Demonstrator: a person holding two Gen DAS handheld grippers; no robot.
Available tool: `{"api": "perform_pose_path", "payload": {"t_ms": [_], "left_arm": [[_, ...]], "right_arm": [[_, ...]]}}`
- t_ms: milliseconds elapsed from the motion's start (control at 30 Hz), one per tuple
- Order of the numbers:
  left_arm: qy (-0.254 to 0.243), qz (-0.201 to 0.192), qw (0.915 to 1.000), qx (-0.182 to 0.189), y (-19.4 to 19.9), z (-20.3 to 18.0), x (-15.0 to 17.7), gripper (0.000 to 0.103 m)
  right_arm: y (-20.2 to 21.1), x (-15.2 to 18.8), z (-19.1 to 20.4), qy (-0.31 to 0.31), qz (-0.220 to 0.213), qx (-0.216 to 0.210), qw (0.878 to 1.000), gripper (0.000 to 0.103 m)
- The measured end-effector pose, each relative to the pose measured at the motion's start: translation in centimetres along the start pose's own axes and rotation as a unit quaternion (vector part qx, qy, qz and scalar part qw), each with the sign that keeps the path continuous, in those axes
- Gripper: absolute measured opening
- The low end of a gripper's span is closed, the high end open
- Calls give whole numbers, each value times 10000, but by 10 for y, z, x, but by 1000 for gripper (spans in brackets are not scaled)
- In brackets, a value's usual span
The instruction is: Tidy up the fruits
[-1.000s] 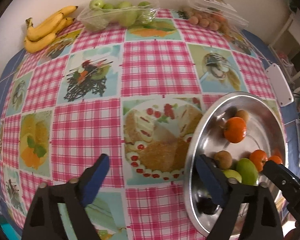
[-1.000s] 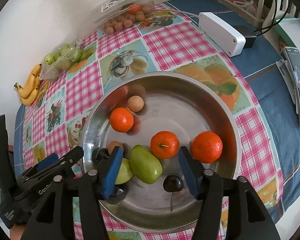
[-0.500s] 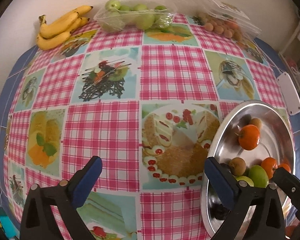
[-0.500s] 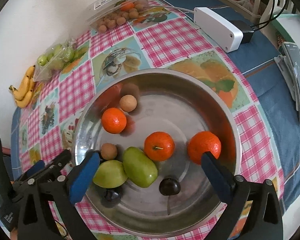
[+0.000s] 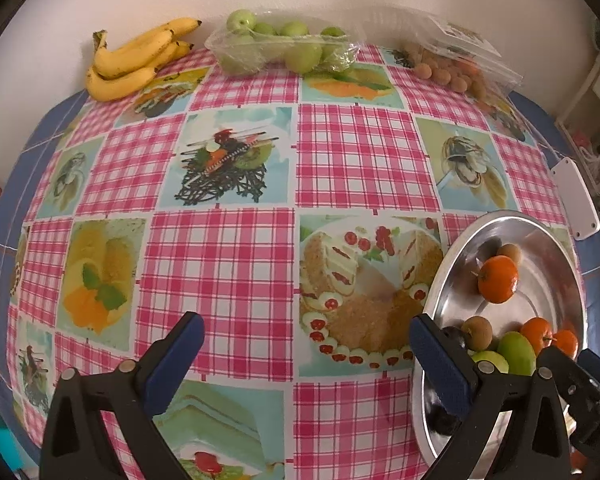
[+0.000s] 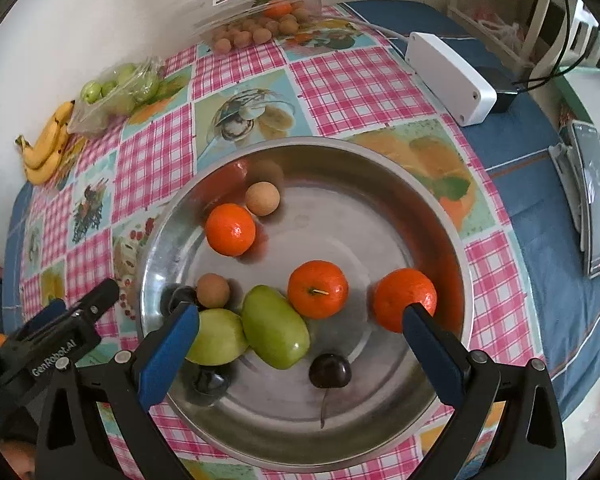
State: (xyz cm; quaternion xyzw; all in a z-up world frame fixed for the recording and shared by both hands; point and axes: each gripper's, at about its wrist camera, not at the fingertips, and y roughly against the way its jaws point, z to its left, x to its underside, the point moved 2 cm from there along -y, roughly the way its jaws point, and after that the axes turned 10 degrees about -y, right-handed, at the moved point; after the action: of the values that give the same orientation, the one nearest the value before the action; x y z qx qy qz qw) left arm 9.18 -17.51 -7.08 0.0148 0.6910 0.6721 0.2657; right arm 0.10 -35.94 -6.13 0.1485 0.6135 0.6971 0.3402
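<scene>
My right gripper (image 6: 300,320) hangs over the steel bowl (image 6: 380,168), its fingers (image 6: 168,344) spread wide and empty. They opened wider within the last second. Between them lie two green fruits (image 6: 274,326), touching side by side, with a dark cherry (image 6: 329,371) just below and a mandarin (image 6: 317,289) just above. A second mandarin (image 6: 404,298) sits against the bowl's right wall, partly behind my right fingertip. A third mandarin (image 6: 231,229) and a small tan fruit (image 6: 262,198) rest toward the far left wall. The bowl's far half is bare metal.

My left gripper (image 5: 306,340) hangs over the checked tablecloth (image 5: 220,264), fingers (image 5: 176,352) just as wide and empty; its right finger overlaps the bowl's near rim. The cloth ahead is open all the way to the back edge of the worktop, where bananas (image 5: 136,64), a bag of green fruits (image 5: 284,46) and a clear box of small tan fruits (image 5: 452,64) line the wall. A white box (image 6: 450,80) lies near the right edge.
</scene>
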Motion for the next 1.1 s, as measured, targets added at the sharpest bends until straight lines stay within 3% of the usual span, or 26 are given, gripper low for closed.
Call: {"api": "perform_pose_path", "payload": {"t_ms": [167,333,600,1100], "left_arm": [[-66,-162,9998,-46,9,4,3,103],[235,-501,9984,-138,28,22,11,103],[299,-530,9953,-752,48,41,32,103],[335,-470,9950,-813,73,54,71,103]], "right_arm": [[5,4,2,27,-71,-93,9999,101],[16,8,5,23,-238,-347,9991,101],[25,21,12,53,-333,-458,9984,101],[43,65,10,355,-507,-263,9977,101]]}}
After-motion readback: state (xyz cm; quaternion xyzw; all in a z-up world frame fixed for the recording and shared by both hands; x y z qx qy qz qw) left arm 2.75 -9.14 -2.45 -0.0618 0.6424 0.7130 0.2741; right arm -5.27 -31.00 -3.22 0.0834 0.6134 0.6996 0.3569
